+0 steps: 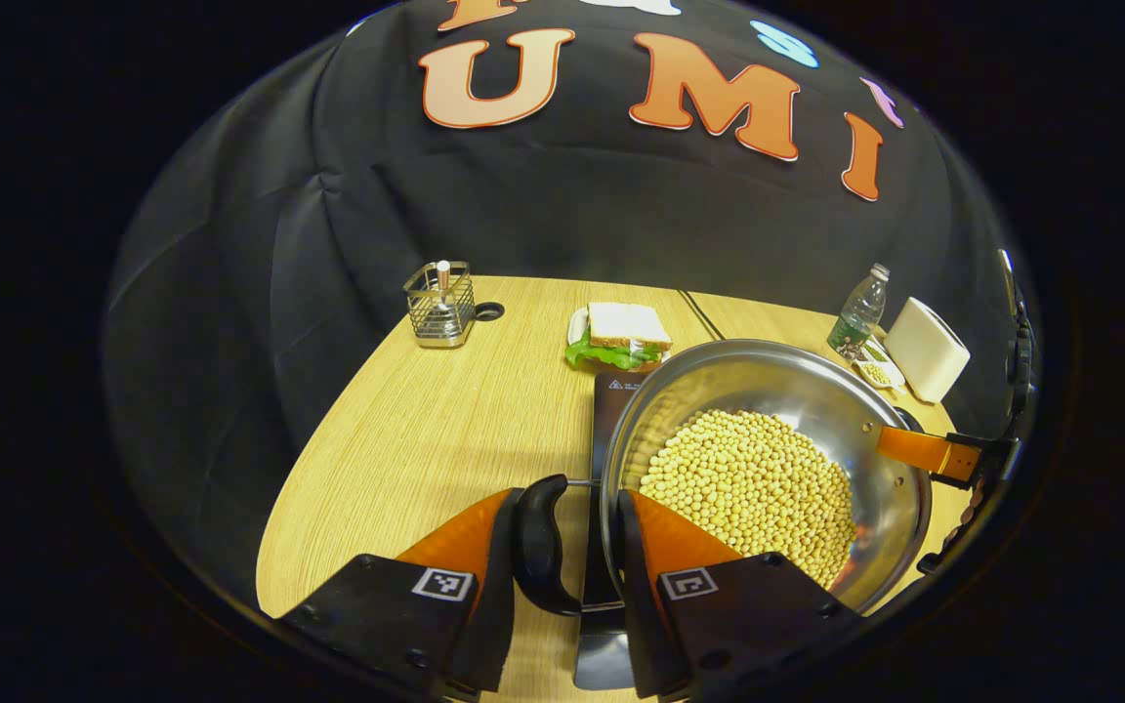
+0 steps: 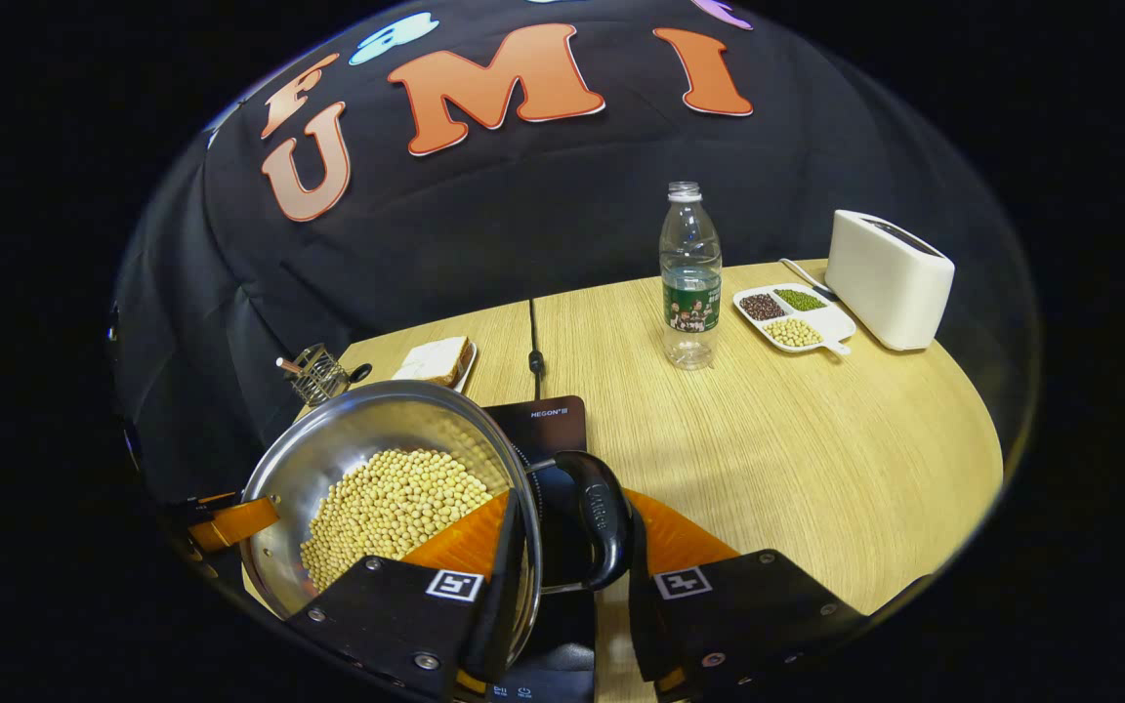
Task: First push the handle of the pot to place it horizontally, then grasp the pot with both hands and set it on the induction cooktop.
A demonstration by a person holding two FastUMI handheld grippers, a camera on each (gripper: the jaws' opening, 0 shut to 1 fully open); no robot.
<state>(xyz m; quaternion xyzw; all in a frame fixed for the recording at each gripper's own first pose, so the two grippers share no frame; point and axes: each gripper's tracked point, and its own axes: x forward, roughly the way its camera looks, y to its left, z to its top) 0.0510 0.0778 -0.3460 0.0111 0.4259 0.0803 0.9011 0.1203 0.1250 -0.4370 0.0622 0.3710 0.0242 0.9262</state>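
Observation:
A steel pot [image 1: 816, 400] [image 2: 348, 430] full of yellow beans hangs over the black induction cooktop [image 1: 613, 395] [image 2: 548, 420], which lies on the wooden table. My left gripper [image 1: 570, 503] is shut around the pot's black side handle [image 1: 543, 542], with one finger inside the rim. On the opposite side my right gripper [image 2: 574, 503] clamps the other black handle [image 2: 604, 532] the same way. Each gripper also appears across the pot in the other's view, the right gripper [image 1: 953, 454] in the left gripper view and the left gripper [image 2: 230, 522] in the right gripper view. Whether the pot's base touches the cooktop is hidden.
A sandwich on a plate [image 1: 626, 332] [image 2: 436, 361] and a wire holder [image 1: 440, 305] [image 2: 313, 373] stand behind the pot. A water bottle [image 2: 689, 278], a divided dish of beans [image 2: 795, 317] and a white toaster [image 2: 887, 278] occupy the far right. A cable [image 2: 533, 342] runs back from the cooktop.

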